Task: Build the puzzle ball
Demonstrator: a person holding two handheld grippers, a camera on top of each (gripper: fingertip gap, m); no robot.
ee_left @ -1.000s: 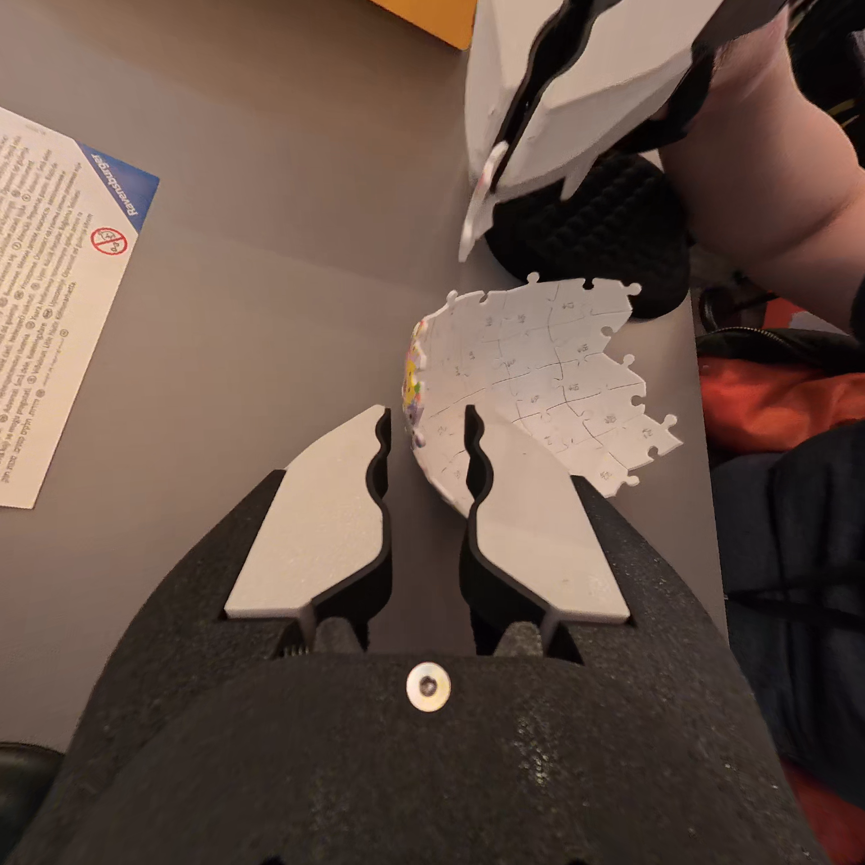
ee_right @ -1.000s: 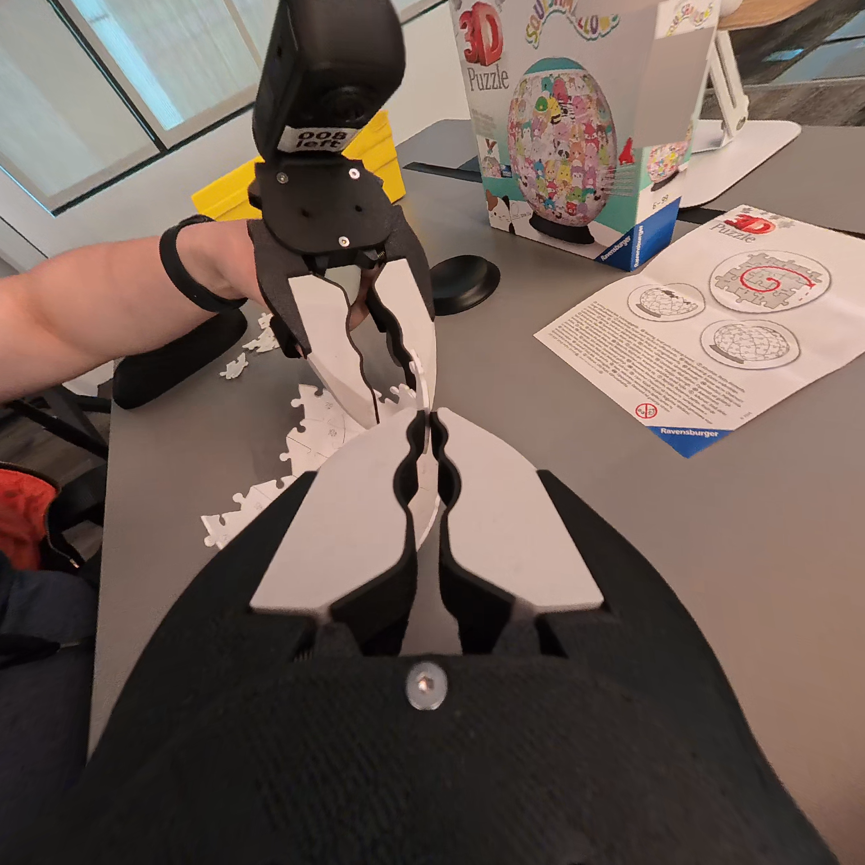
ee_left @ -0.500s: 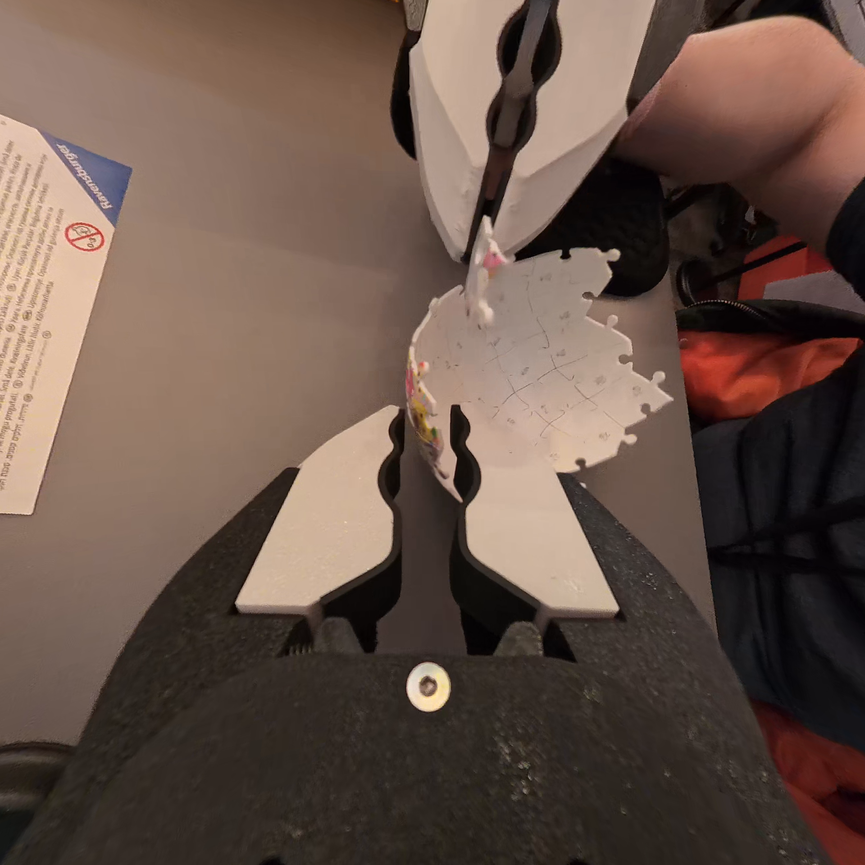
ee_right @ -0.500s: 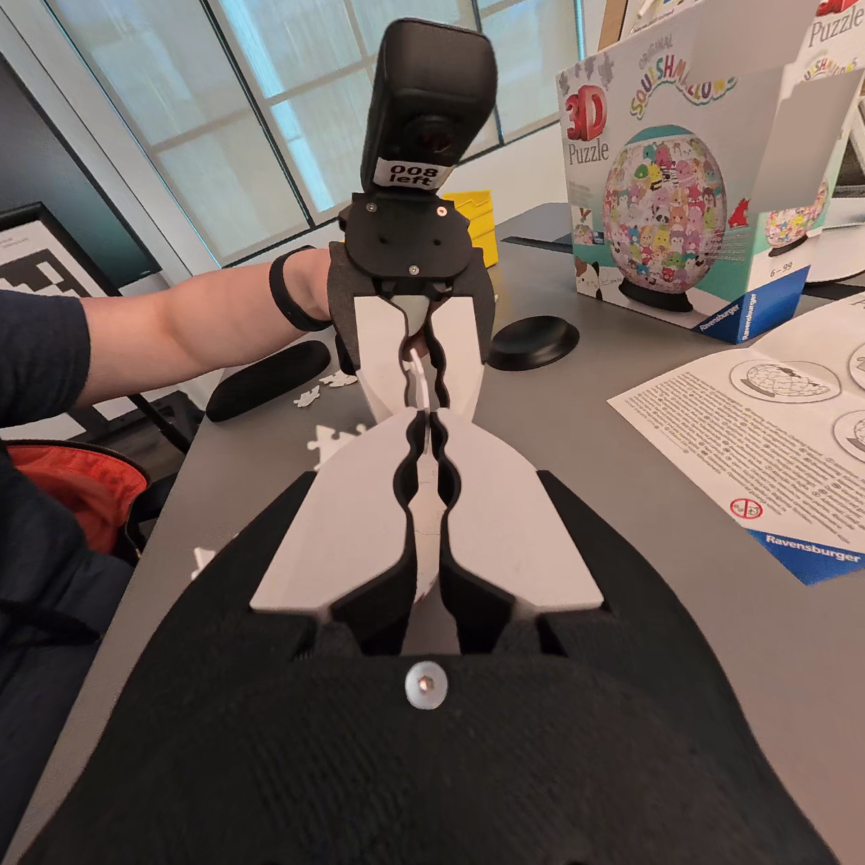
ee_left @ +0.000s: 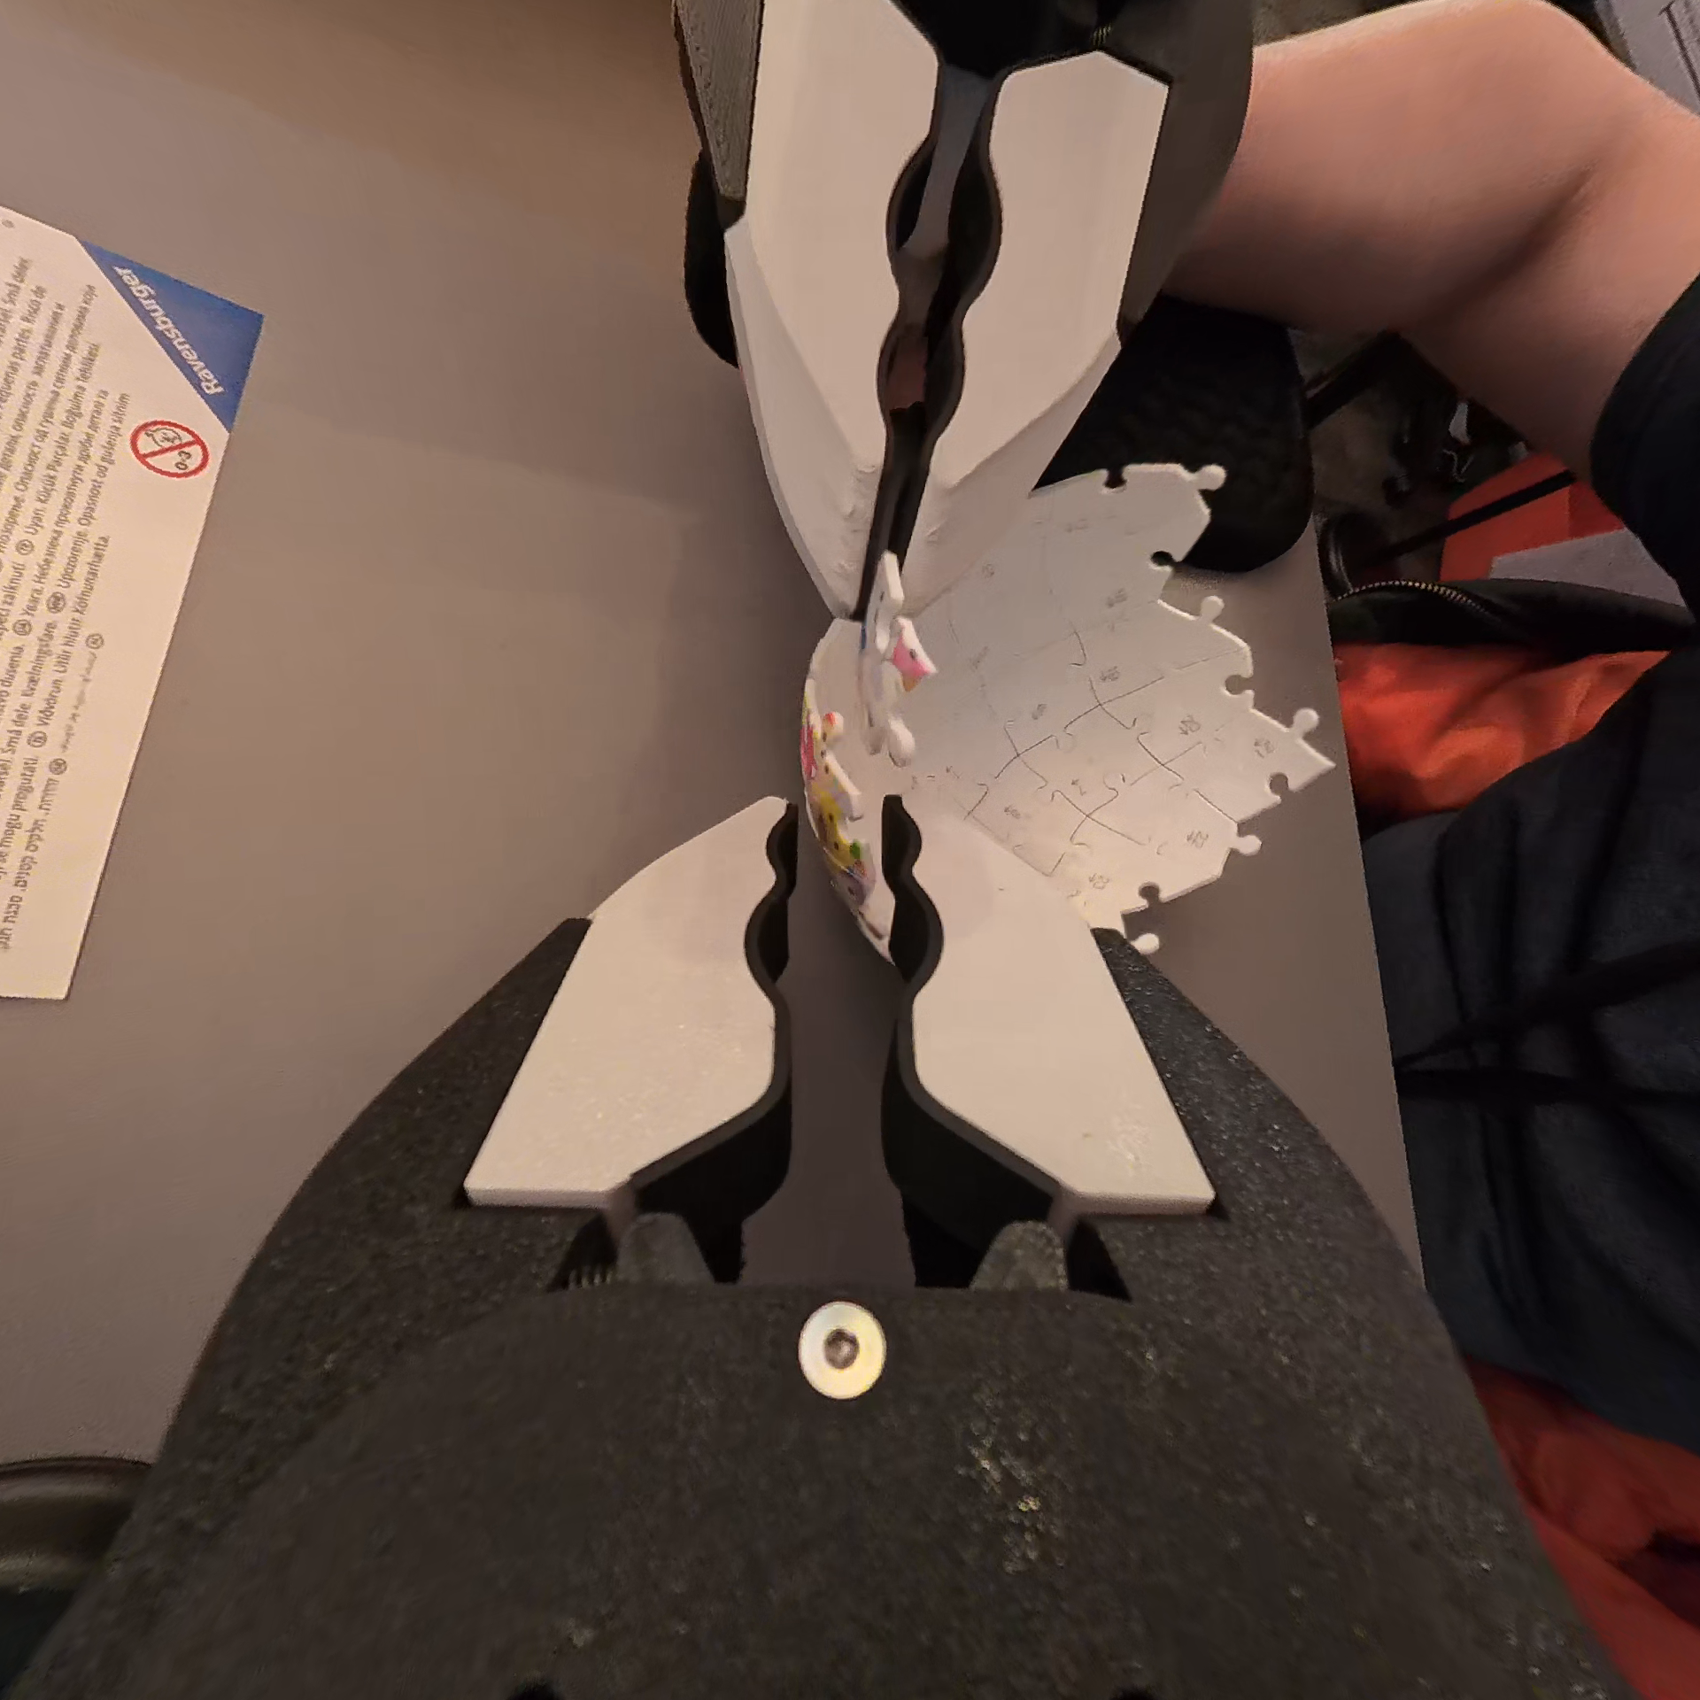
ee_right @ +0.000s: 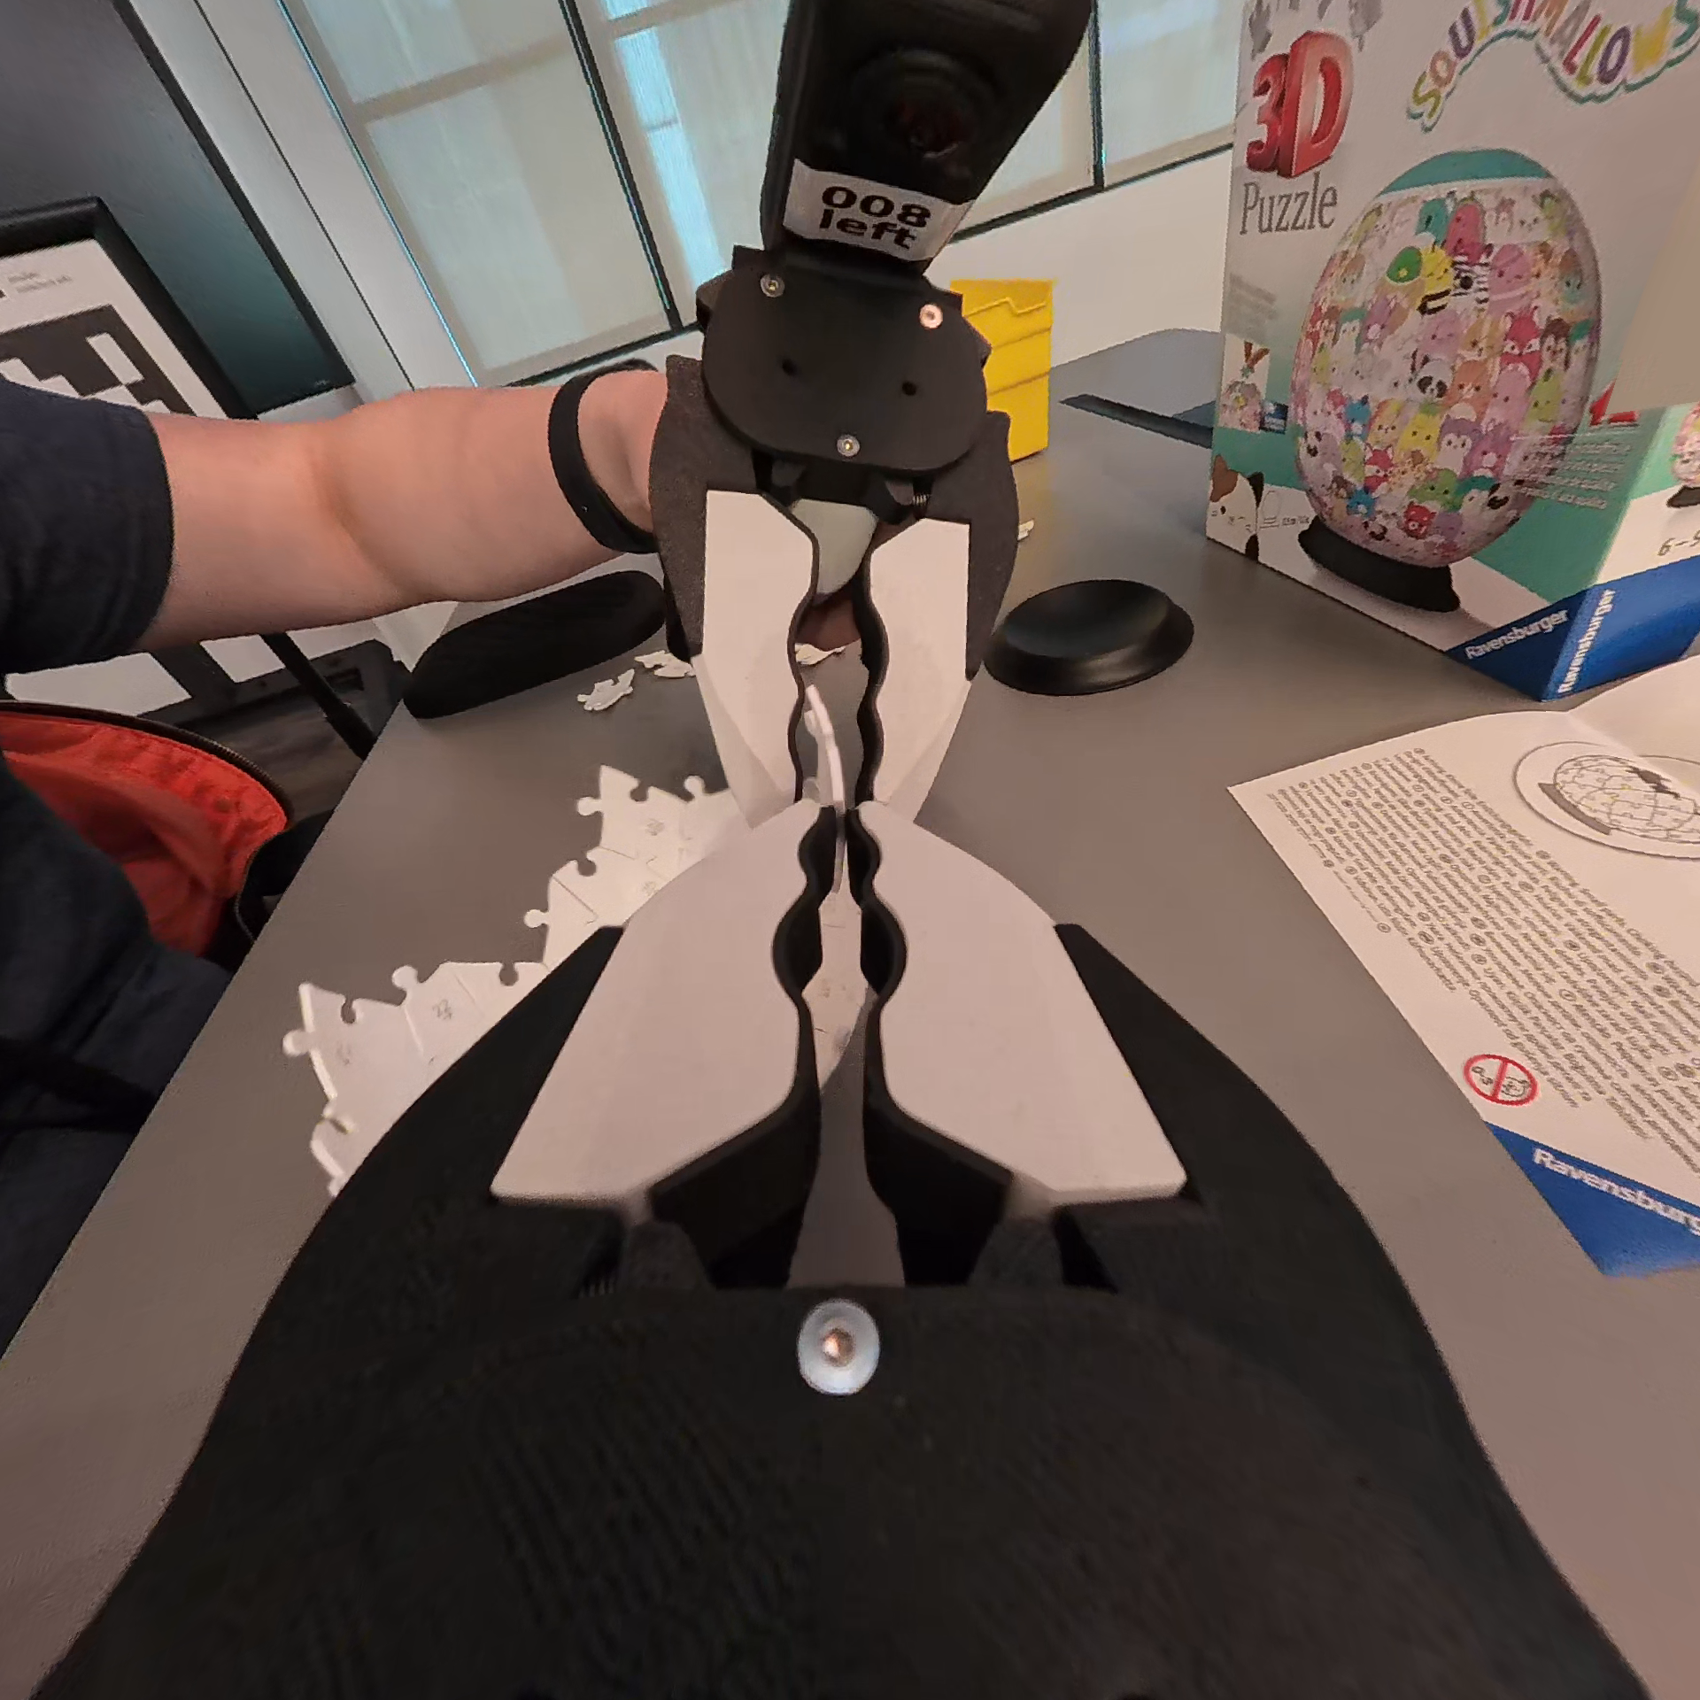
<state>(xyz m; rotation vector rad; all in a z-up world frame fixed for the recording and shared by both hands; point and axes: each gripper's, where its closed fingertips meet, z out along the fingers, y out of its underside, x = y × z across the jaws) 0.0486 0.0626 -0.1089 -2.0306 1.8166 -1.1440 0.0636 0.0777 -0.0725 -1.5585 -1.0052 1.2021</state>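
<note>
A partly built puzzle shell (ee_left: 1104,717), white inside and coloured outside, stands tilted on the grey table (ee_left: 460,644). My left gripper (ee_left: 839,814) is shut on its rim, one finger on each side. My right gripper (ee_left: 874,598) comes in from above, shut on a loose puzzle piece (ee_left: 888,662) that hangs from its tips and touches the shell's rim. In the right wrist view my right gripper (ee_right: 835,819) meets the left gripper (ee_right: 828,782) tip to tip, and the shell (ee_right: 405,1021) sticks out to the left.
An instruction sheet (ee_right: 1518,920) lies to the right, the puzzle box (ee_right: 1453,322) and a black stand (ee_right: 1090,635) behind it. Loose pieces (ee_right: 607,690) lie by a black pad (ee_right: 534,635). A yellow bin (ee_right: 1007,368) is at the back. An orange bag (ee_left: 1472,717) is past the table edge. About 4 cm separates my left fingertips from my right.
My left gripper's fingers have narrowed onto the shell's rim. My right gripper has swung round and come down with its piece to the shell's rim.
</note>
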